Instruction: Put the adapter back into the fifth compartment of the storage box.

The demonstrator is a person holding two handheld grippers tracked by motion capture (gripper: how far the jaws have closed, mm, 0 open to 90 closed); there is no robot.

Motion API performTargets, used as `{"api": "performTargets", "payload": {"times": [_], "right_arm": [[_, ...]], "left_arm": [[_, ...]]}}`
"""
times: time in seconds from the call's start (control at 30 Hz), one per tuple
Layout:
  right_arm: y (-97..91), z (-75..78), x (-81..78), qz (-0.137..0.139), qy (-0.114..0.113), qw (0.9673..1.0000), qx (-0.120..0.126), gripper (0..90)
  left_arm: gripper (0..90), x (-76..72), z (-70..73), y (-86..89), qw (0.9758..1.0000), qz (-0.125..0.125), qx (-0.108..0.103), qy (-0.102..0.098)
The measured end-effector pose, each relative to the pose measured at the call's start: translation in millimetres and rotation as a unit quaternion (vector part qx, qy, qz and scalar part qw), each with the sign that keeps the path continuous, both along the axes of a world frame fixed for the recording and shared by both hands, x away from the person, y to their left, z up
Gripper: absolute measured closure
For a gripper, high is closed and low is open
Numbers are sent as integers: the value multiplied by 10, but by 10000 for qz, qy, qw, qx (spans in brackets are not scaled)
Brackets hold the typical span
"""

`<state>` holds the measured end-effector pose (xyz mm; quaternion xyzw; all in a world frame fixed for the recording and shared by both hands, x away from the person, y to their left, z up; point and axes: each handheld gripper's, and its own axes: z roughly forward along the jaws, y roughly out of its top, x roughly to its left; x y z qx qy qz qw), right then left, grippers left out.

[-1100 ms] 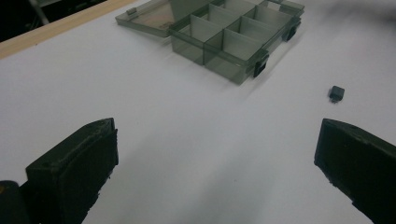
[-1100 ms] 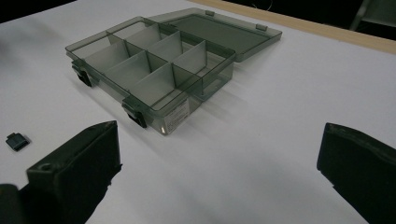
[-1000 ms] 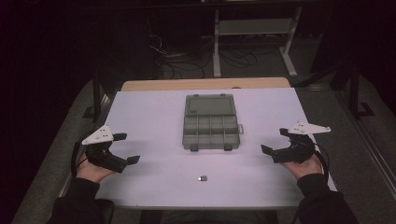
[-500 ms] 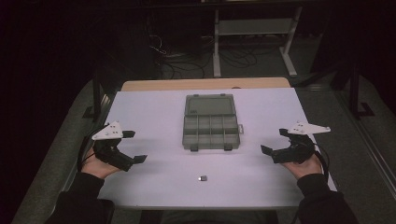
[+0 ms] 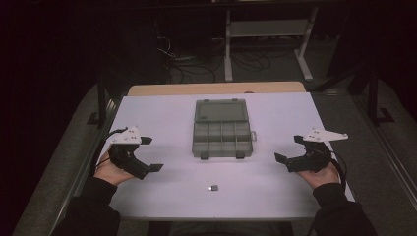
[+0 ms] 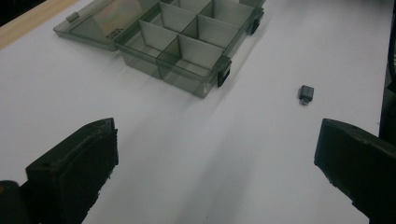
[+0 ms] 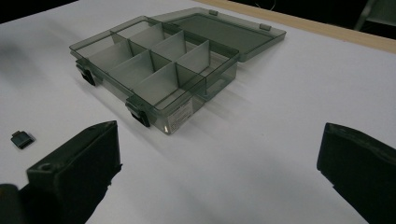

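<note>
Smoky grey see-through box, white table, small dark, perhaps black, adapter.

Left tongs and right tongs gape wide, seemingly hovering.

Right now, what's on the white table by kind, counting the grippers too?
Compartment box, lid open: 1
Small dark adapter: 1
Grippers, fingers spread: 2, the left gripper and the right gripper
Total: 4
</note>
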<state>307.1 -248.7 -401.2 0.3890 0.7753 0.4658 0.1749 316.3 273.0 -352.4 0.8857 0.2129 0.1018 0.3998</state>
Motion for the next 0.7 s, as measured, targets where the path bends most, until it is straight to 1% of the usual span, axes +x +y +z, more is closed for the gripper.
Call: {"api": "performTargets", "payload": {"times": [0.27, 0.4, 0.7], "right_arm": [[2, 1, 0, 16, 2, 10000, 4, 0], [5, 1, -2, 33, 8, 10000, 2, 0], [12, -2, 2, 73, 37, 10000, -2, 0]], "left_arm": [[0, 32, 9, -120, 9999, -137, 59, 20], [0, 41, -19, -214, 9996, -236, 167, 77], [0, 62, -37, -347, 9989, -393, 227, 128]]}}
